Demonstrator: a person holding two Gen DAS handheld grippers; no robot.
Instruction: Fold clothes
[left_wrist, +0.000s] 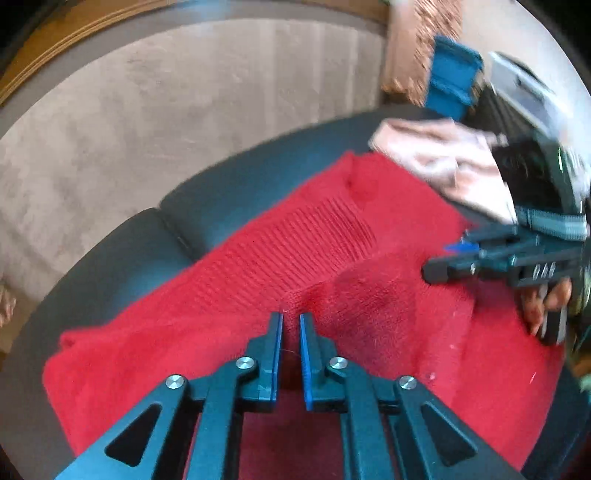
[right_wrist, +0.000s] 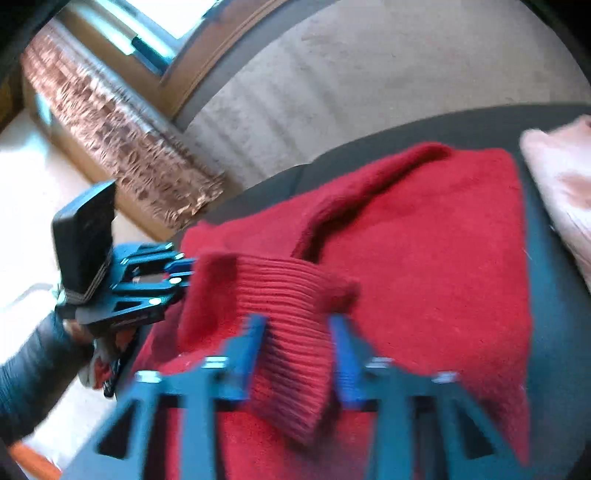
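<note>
A red knit sweater (left_wrist: 280, 254) lies spread on a dark sofa seat (left_wrist: 229, 192); it also shows in the right wrist view (right_wrist: 436, 236). My left gripper (left_wrist: 291, 321) is shut on a pinch of the sweater's fabric near a raised fold. In the right wrist view the left gripper (right_wrist: 184, 269) grips the sweater at its left side. My right gripper (right_wrist: 299, 325) is open, and the ribbed cuff (right_wrist: 291, 306) of a sleeve lies between its fingers. In the left wrist view the right gripper (left_wrist: 439, 262) hovers over the sweater's right part.
A pale pink garment (left_wrist: 443, 158) lies on the seat beyond the sweater, also in the right wrist view (right_wrist: 561, 184). A beige carpet (left_wrist: 184, 110) lies past the seat edge. A brown patterned curtain (right_wrist: 122, 147) hangs nearby. A blue object (left_wrist: 450, 77) sits behind.
</note>
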